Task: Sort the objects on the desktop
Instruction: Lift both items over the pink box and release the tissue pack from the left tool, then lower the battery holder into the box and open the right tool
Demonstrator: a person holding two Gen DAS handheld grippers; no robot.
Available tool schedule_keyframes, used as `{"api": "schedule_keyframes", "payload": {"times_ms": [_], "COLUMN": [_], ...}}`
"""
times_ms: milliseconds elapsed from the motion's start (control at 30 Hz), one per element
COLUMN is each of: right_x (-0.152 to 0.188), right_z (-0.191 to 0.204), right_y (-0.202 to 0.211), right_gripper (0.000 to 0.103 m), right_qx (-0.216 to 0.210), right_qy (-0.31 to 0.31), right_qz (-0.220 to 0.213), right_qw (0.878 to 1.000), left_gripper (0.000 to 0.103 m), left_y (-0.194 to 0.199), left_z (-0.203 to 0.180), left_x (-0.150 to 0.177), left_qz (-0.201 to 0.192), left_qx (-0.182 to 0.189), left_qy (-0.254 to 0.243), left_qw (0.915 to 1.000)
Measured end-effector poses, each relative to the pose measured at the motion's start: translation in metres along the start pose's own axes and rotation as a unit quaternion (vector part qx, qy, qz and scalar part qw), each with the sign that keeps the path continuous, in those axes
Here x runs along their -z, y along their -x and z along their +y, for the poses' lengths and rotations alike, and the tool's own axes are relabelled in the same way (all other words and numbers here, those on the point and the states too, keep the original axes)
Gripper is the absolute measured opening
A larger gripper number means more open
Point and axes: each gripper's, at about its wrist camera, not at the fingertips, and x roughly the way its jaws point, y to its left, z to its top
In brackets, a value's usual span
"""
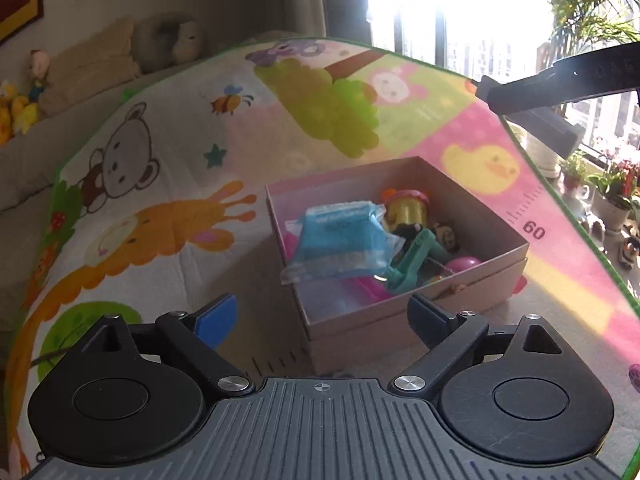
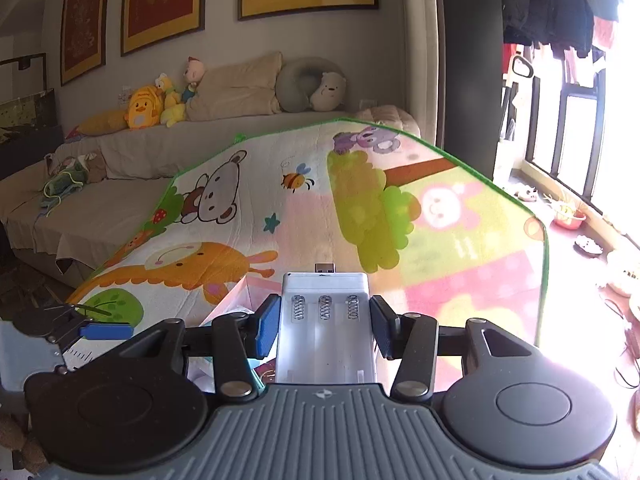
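Note:
An open cardboard box (image 1: 360, 332) sits on the cartoon play mat (image 1: 160, 184). In it lie a blue packet (image 1: 340, 236), a teal clip (image 1: 412, 260), a gold-and-orange toy (image 1: 404, 208) and a pink ball (image 1: 462, 266). My left gripper (image 1: 324, 320) stands open just short of the box's near wall, with nothing between its fingers. My right gripper (image 2: 326, 320) is shut on a white battery case (image 2: 326, 344) with a USB plug at its far end, held above the mat. The right gripper's fingers (image 1: 532, 88) show at the upper right in the left wrist view.
A beige sofa (image 2: 132, 168) with plush toys (image 2: 144, 108) and cushions runs behind the mat. Potted plants (image 1: 612, 184) stand by the bright window on the right. Framed pictures hang on the wall. The box's corner (image 2: 232, 300) peeks out beside the right gripper.

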Motion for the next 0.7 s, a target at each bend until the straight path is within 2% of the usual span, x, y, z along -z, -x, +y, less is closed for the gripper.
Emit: {"api": "schedule_keyframes", "payload": {"times_ms": [100,267,400,433,533,600,700], "right_x": [0.004,0.012,0.017,0.02,0.03,0.032,0.038], "right_z": [0.004,0.021,0.056,0.063,0.077,0.068,0.05], "right_y": [-0.038,-0.089,-0.112,-0.117,-0.132,-0.141,-0.143], "right_gripper": [0.047,0.047,0.047,0.047,0.047,0.047,0.047], "right_qx": [-0.018,-0.053,-0.073,-0.066,-0.01,0.009,0.022], "right_qy": [-0.029,-0.075,-0.027,-0.009,0.052,0.033,0.006], "right_qz": [0.035,0.085,0.093,0.096,0.092,0.115,0.119], "right_qw": [0.999,0.992,0.993,0.993,0.994,0.993,0.993], "left_gripper": [0.096,0.097,0.097,0.097,0.099,0.099,0.1], "left_y": [-0.002,-0.005,-0.005,-0.005,-0.003,-0.003,-0.006], "left_z": [0.008,0.018,0.022,0.022,0.025,0.027,0.029], "left_x": [0.015,0.02,0.022,0.022,0.024,0.025,0.028], "left_qz": [0.026,0.032,0.033,0.032,0.03,0.033,0.039], "left_qx": [-0.001,-0.005,0.001,0.001,0.001,0.001,0.002], "left_qy": [0.012,0.021,0.03,0.031,0.035,0.038,0.043], "left_qw": [0.9996,0.9992,0.999,0.999,0.9989,0.9987,0.9983]}}
